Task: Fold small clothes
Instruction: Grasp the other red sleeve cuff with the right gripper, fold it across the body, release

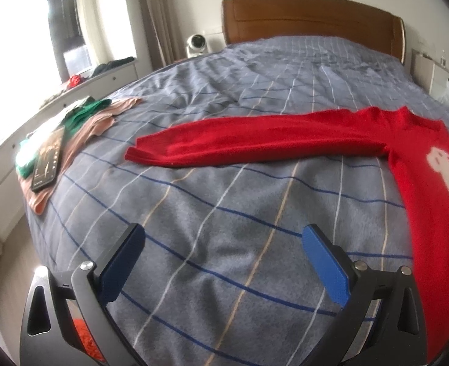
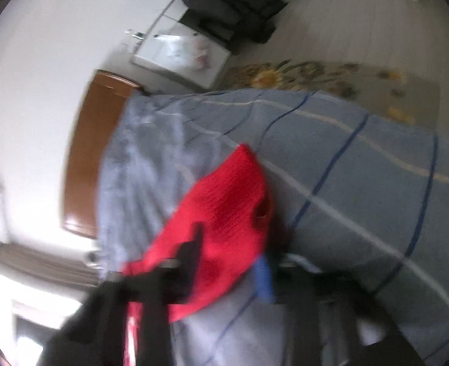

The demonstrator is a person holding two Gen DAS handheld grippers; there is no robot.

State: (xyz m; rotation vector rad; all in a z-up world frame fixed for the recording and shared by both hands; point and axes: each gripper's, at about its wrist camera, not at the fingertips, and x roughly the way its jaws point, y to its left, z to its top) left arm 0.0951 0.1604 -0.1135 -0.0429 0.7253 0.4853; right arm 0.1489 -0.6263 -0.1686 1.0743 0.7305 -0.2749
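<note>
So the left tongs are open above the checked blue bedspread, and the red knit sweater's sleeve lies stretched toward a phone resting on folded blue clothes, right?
Nearly. In the left wrist view the black phone rests on folded green and pink clothes, not blue. The left tongs are open above the checked blue bedspread, and the red knit sweater sleeve stretches that way.

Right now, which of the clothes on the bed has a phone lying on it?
The green garment on the pink one at the bed's left edge carries the phone; the red sweater has nothing on it.
</note>
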